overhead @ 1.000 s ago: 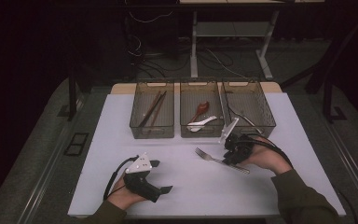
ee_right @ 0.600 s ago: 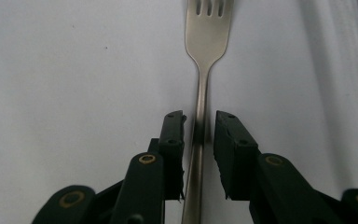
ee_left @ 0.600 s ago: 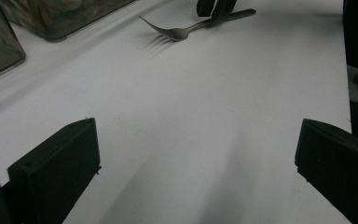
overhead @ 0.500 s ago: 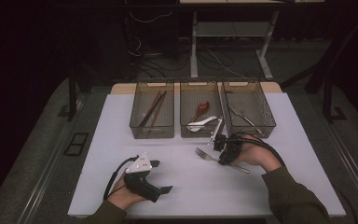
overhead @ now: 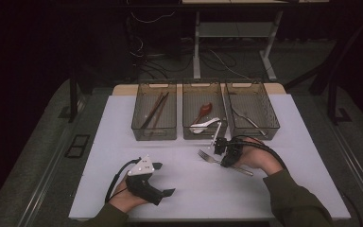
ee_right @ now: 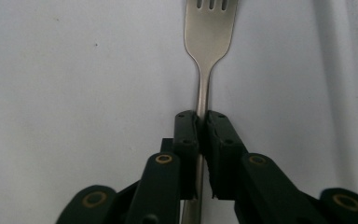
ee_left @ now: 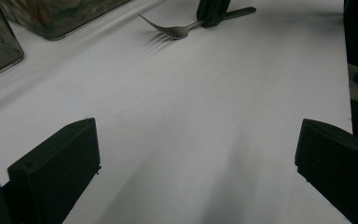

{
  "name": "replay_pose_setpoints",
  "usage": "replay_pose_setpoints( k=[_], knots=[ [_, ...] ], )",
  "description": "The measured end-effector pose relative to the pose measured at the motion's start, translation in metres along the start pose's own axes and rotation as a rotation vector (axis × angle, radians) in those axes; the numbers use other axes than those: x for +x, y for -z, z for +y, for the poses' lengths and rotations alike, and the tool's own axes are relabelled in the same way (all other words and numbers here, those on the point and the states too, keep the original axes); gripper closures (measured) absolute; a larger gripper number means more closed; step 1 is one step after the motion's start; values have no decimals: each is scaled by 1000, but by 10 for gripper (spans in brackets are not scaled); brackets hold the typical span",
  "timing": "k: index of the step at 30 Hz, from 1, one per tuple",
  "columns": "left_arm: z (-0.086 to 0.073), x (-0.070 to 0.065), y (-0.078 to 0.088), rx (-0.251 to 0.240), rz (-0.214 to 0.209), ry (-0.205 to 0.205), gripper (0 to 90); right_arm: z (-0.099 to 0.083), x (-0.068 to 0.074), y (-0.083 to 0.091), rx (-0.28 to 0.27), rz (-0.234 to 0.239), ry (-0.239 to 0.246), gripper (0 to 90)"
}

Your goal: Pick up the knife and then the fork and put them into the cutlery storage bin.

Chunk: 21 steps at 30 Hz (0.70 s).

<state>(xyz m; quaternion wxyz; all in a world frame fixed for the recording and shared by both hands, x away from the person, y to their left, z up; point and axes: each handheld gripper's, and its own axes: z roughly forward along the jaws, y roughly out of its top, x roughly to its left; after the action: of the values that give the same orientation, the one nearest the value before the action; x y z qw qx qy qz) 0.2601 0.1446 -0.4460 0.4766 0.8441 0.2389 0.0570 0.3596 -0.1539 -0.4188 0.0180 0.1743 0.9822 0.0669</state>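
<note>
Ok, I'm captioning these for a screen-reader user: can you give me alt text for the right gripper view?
The right gripper has its two black jaws shut on the neck of a metal fork, seen from just behind the jaws. The fork lies on a plain white table, tines pointing away from the camera and cut off by the top edge.

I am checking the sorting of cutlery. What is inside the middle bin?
The middle bin holds a white spoon and a reddish-brown spoon lying on its floor. The tinted front wall partly veils the bottom near it, so something small there cannot be excluded.
</note>
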Motion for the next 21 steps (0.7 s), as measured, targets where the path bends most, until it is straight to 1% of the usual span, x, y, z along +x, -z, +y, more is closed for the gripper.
replay_pose_setpoints(
  k=[7,13,16,18,21],
  knots=[
    [0,0,0,1,-2,-1,0,-1,0,0,-3,2,-8,839],
    [0,0,0,1,-5,-1,0,-4,-2,2,-24,11,-16,840],
    [0,1,0,1,-5,-1,0,-7,-3,4,-46,21,-32,840],
    [0,1,0,4,-5,-1,0,-9,-6,6,-66,23,-37,840],
    [0,0,0,1,-5,-1,0,-14,-9,11,-105,20,-62,840]
  ],
)
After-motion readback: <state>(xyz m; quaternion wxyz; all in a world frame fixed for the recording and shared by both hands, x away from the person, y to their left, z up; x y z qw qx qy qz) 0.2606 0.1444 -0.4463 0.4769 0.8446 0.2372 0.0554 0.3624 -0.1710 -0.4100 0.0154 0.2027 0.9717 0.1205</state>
